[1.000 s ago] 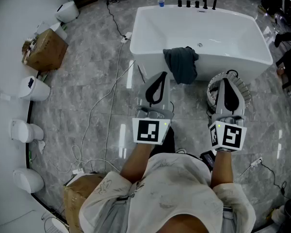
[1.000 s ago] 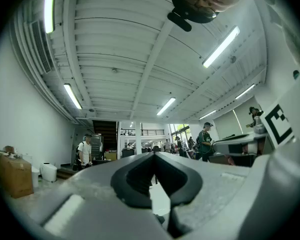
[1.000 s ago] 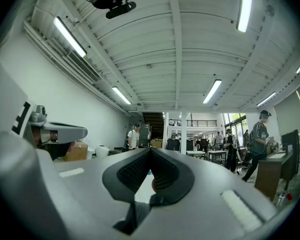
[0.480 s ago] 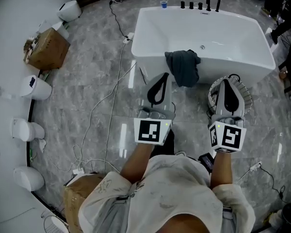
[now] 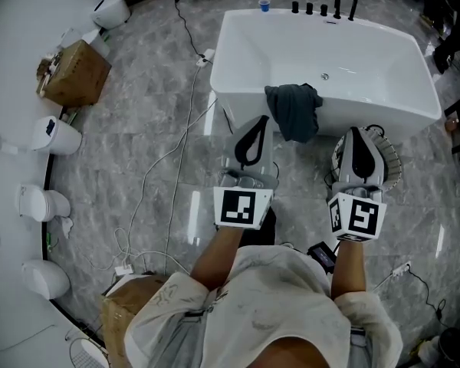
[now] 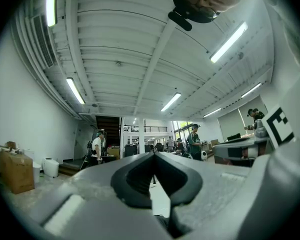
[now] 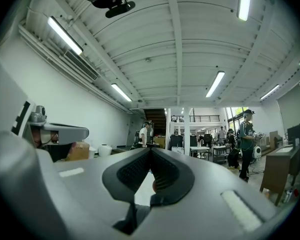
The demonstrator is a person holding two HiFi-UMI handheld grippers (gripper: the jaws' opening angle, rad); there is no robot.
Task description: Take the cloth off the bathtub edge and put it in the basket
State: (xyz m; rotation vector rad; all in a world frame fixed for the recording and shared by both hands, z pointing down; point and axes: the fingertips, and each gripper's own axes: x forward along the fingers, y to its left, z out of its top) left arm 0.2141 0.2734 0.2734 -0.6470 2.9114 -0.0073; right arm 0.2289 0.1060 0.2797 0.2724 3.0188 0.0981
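Over the near rim of the white bathtub (image 5: 353,52), about halfway along it, the dark grey cloth (image 5: 294,112) is hanging. It is bunched on top of the edge and drooping down the outer wall, and neither claw is touching it. On the grey marbled floor (image 5: 138,152) just near of the tub, toward the right, the round white basket (image 5: 393,163) is standing, and most of it is lying hidden beneath the right claw (image 5: 355,135).

In the head view the person is holding both claws out side by side, both pointing toward the tub. The left claw (image 5: 257,123) is reaching nearly to the tub wall, its tip sitting just left of the hanging cloth and apart from it. The right claw is hovering above the basket, well to the right of the cloth.

Each claw's own view is showing its jaws pressed together at the tips, with nothing gripped: the left claw (image 6: 154,154) is closed and empty, and so is the right claw (image 7: 150,151). Beyond both, a large hall with people (image 7: 246,134) standing far off is showing.

Black taps (image 5: 323,8) are standing along the tub's far rim, and a cardboard box (image 5: 73,71) is sitting far left
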